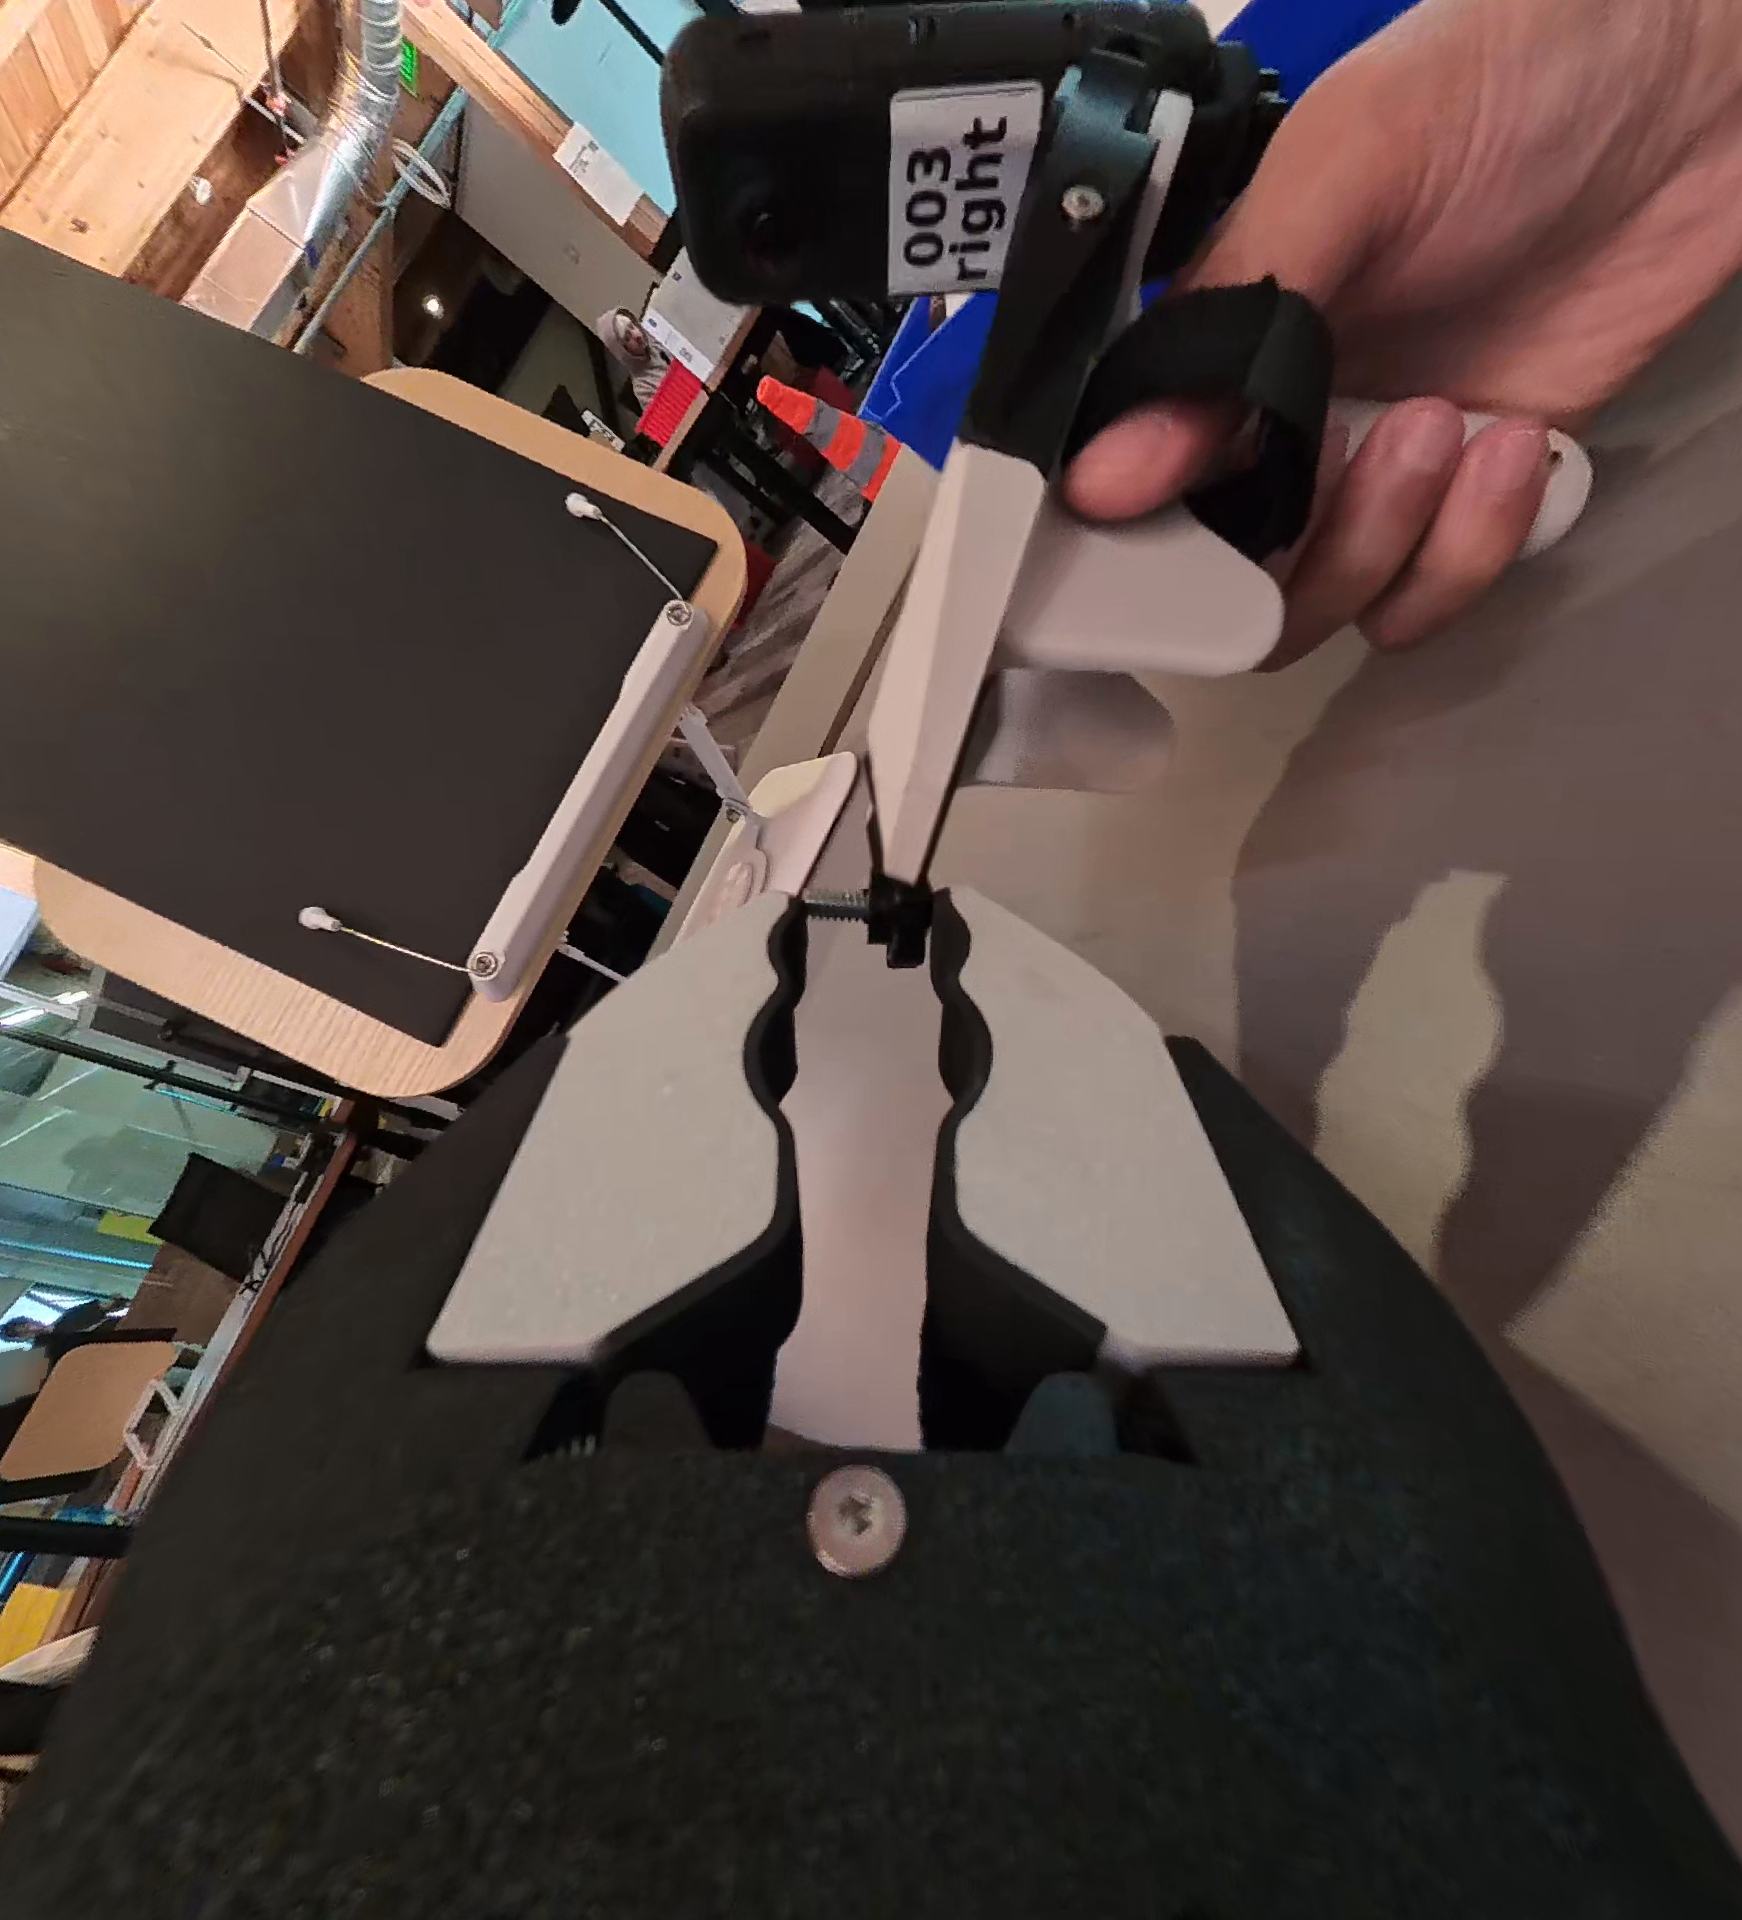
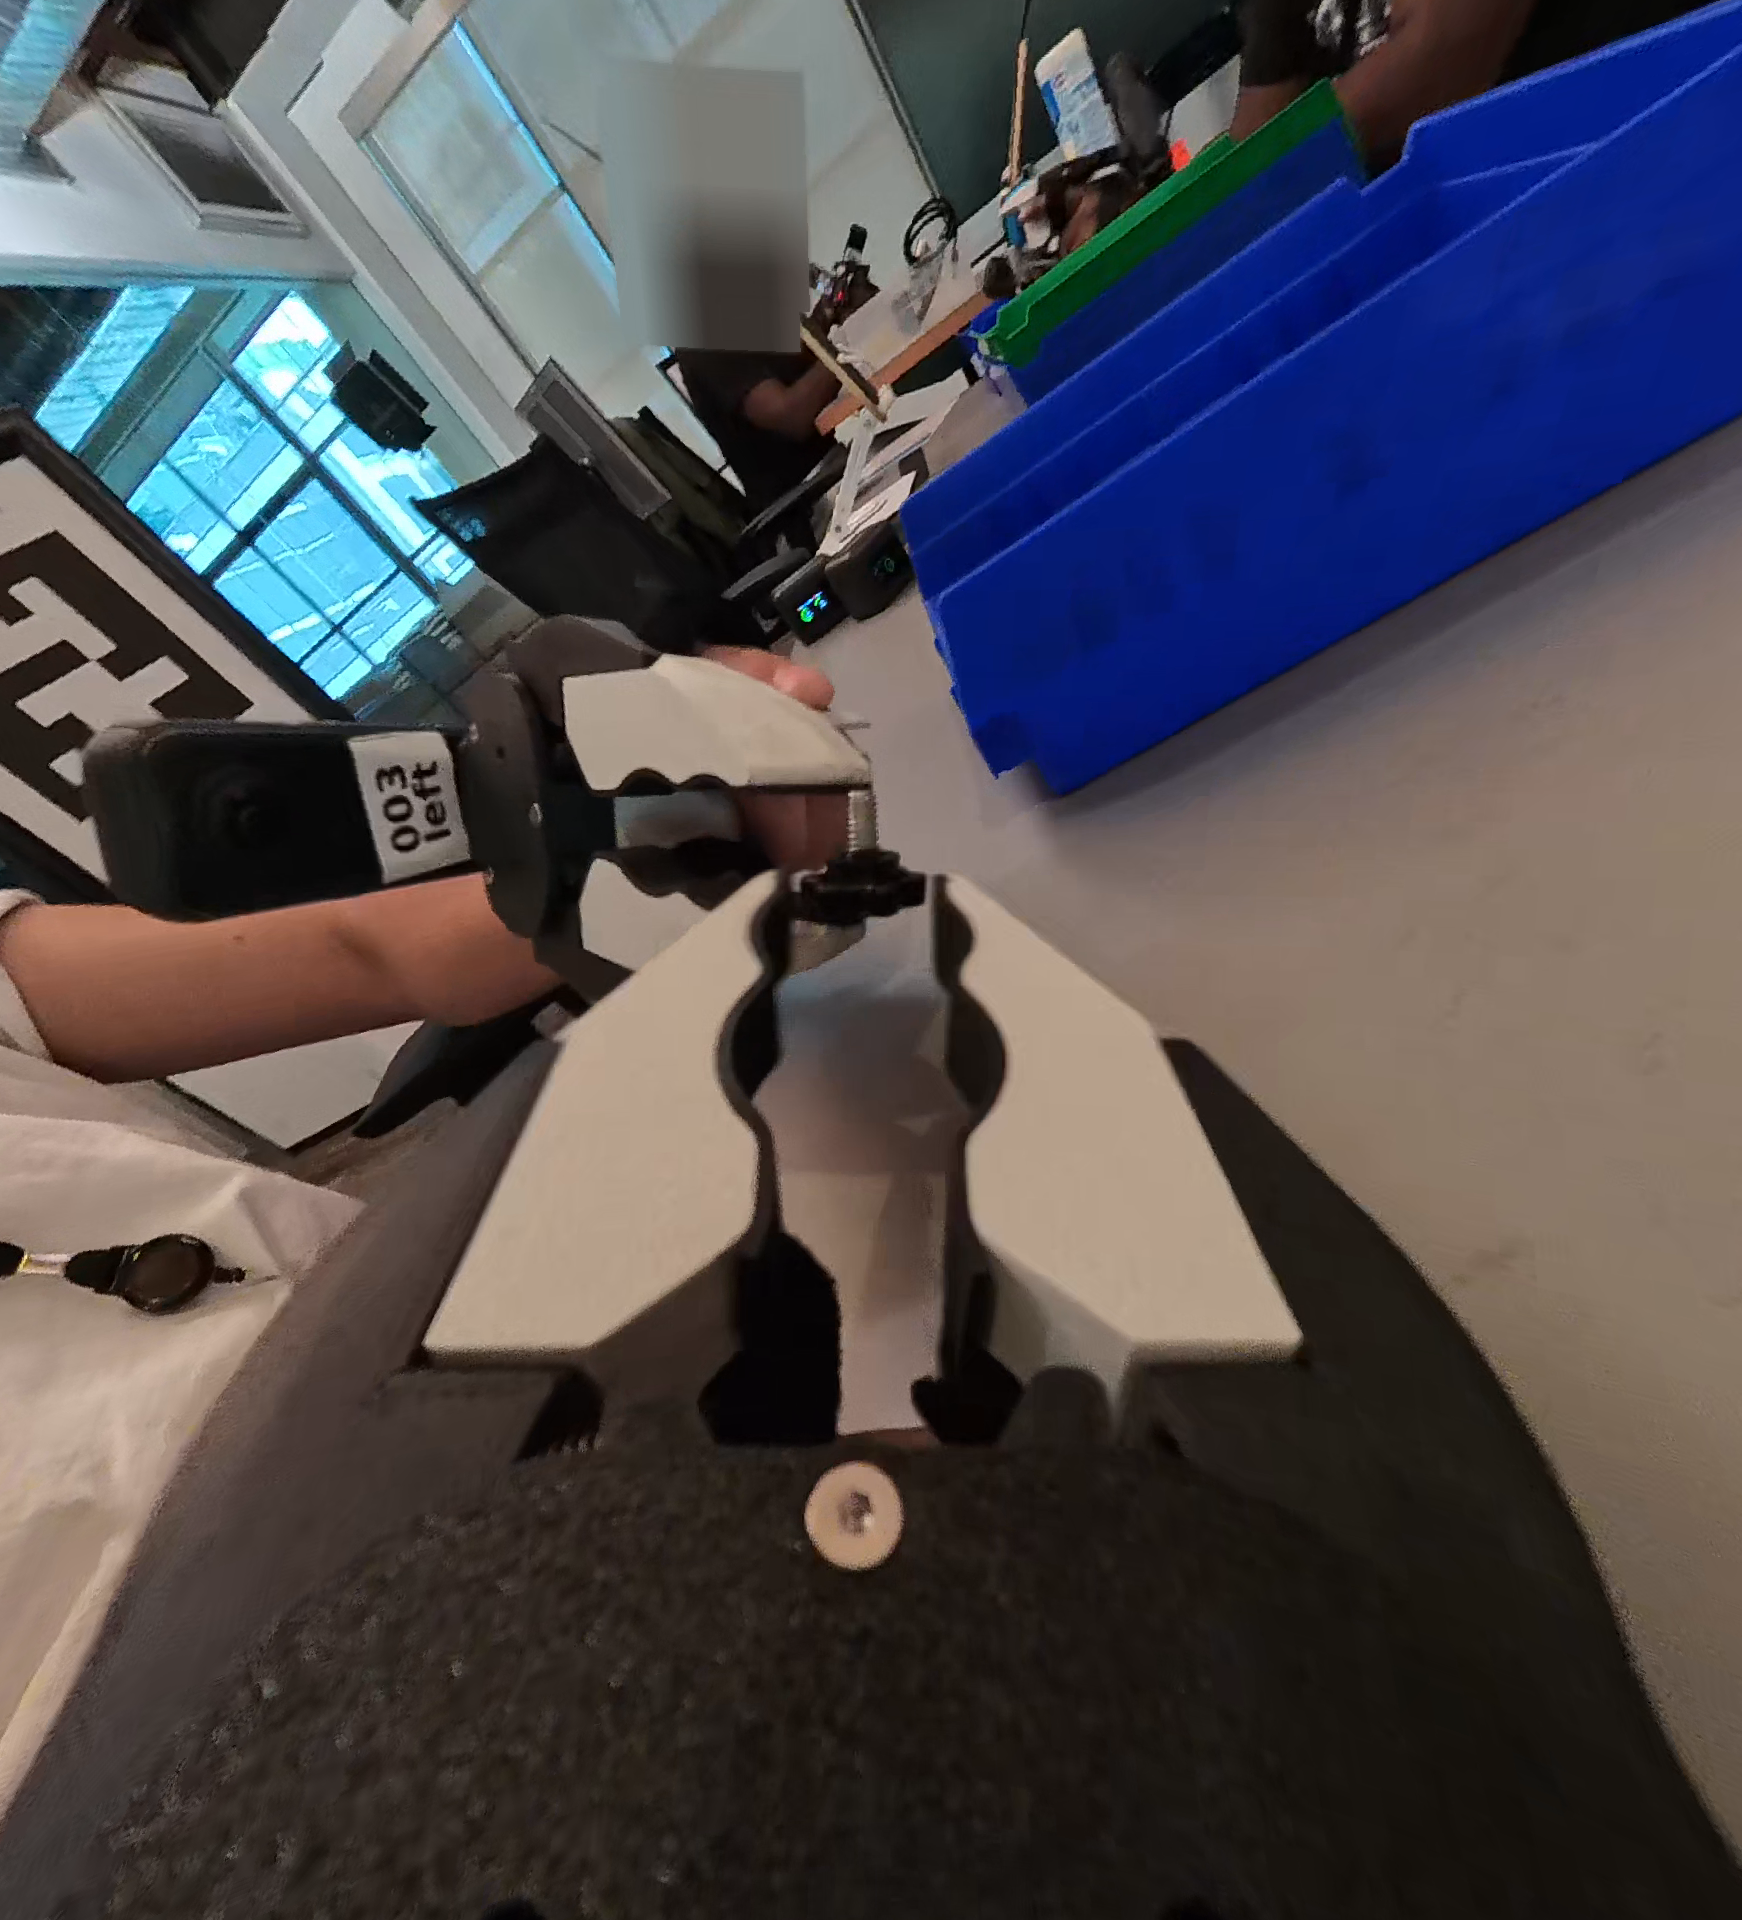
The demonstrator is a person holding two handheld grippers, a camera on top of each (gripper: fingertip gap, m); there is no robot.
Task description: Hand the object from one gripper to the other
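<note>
Knob screw (image 1: 872, 907) is gripped by its black head in R gripper (image 2: 854, 902); thread is held crosswise in L gripper (image 1: 867, 904), both shut on it.

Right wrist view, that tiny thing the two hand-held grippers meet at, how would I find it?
Find the big blue bin on the grey table, then look left and down to where the left hand-held gripper and right hand-held gripper meet. There sits a small screw: shiny threaded stem, black lobed knob, the only dark bit between pale grey fingers.
</note>
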